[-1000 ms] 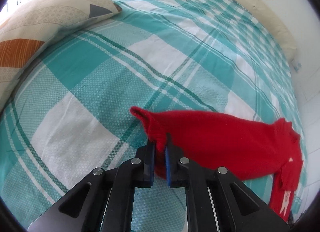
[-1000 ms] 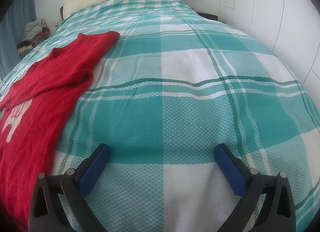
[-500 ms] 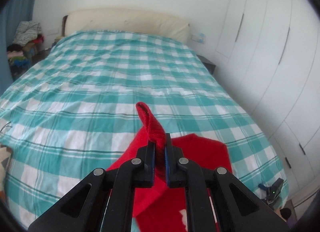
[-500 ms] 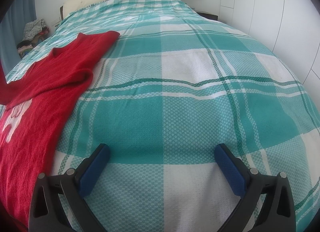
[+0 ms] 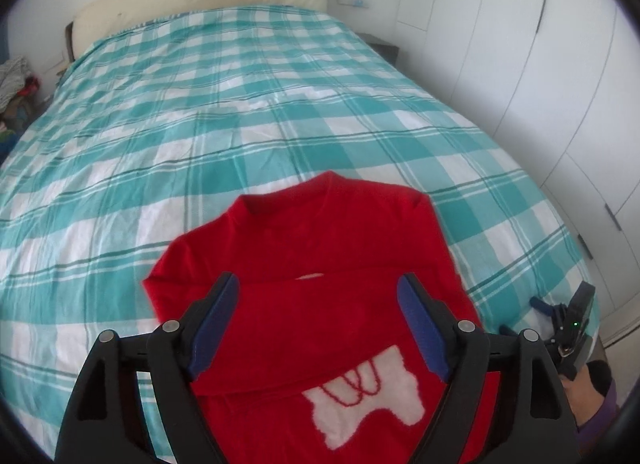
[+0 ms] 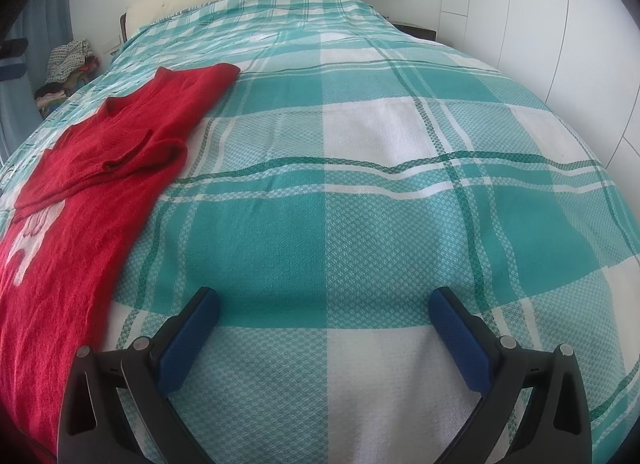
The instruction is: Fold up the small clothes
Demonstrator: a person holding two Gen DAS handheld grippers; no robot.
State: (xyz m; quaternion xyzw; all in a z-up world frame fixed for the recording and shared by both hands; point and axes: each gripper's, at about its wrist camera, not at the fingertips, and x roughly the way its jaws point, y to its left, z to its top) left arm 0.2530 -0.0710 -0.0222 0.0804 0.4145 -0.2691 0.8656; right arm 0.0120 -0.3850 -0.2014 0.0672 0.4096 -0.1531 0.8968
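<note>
Red knit sweater with a white motif point(image 5: 320, 264) lies flat near the foot of the teal-and-white checked bed point(image 5: 240, 112), one sleeve folded across its chest. Left gripper point(image 5: 318, 328) above it and right gripper point(image 6: 324, 328) beside it — jaws spread, empty. Risk: loose sleeve sliding off at the next fold. Hem cut off.
</note>
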